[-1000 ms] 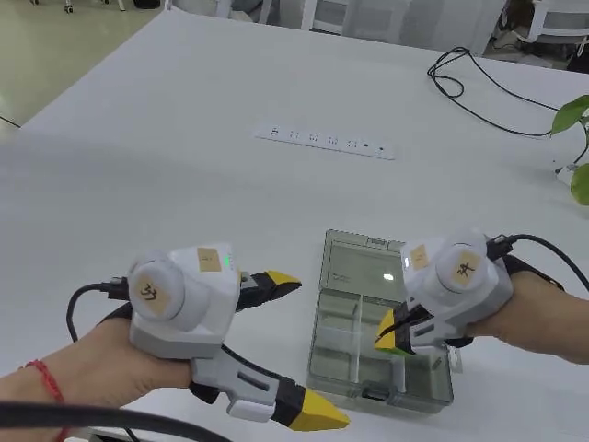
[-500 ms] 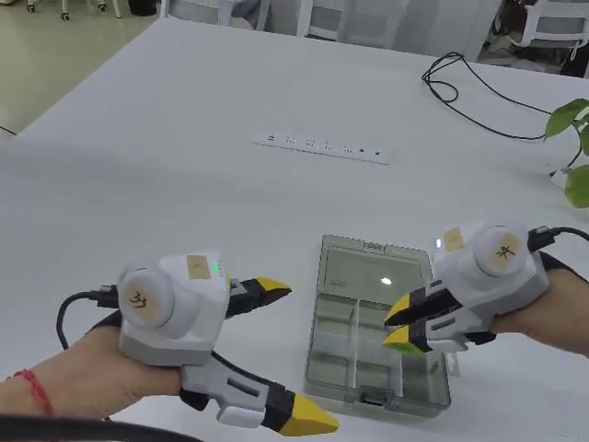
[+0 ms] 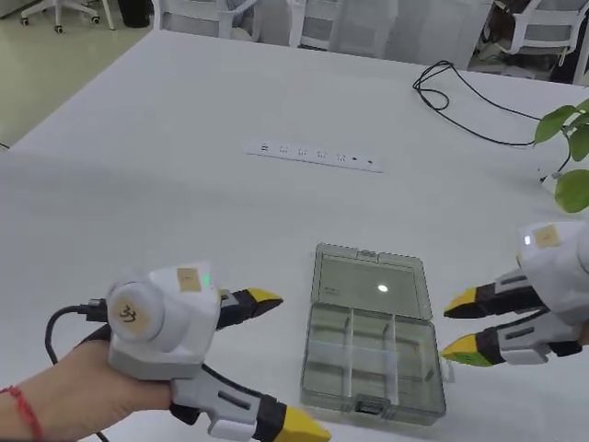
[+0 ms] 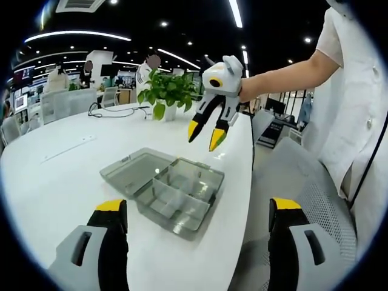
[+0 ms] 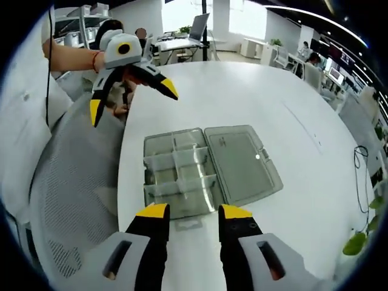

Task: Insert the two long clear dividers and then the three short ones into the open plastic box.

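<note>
On smooth table [image 3: 166, 193], clear rectangular box [image 3: 370, 281]

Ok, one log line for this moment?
plastic box open, dividers inside | left gripper open, empty | right gripper open, empty, beside box

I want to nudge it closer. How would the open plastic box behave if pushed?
Probably light: the plastic box looks thin and see-through, holding just dividers. Low and flat on the smooth white table, it would likely slide rather than tip. Its open lid might flap if lifted.

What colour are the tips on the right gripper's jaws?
Yellow, over black, on the right gripper; clearest in the right gripper view.
</note>
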The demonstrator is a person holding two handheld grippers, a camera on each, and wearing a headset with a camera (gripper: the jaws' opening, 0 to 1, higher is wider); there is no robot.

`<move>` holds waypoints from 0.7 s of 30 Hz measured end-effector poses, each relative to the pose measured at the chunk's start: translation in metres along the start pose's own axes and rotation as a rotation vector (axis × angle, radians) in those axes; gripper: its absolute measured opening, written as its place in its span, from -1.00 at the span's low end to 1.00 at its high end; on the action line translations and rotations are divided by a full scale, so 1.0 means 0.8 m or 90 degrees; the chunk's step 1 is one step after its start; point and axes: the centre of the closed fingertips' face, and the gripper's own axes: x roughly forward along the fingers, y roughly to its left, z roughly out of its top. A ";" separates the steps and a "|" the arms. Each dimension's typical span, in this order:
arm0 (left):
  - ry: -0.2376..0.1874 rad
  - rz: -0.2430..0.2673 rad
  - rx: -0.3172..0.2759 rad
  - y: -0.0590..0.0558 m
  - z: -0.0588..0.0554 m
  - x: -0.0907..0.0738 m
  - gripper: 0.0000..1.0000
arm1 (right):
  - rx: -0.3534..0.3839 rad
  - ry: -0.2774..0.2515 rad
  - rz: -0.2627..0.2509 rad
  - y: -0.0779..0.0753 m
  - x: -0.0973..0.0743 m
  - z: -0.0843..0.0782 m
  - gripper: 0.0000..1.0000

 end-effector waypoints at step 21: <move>0.000 0.004 -0.006 -0.001 0.001 -0.004 0.98 | -0.037 0.198 0.015 0.010 -0.035 -0.171 -0.07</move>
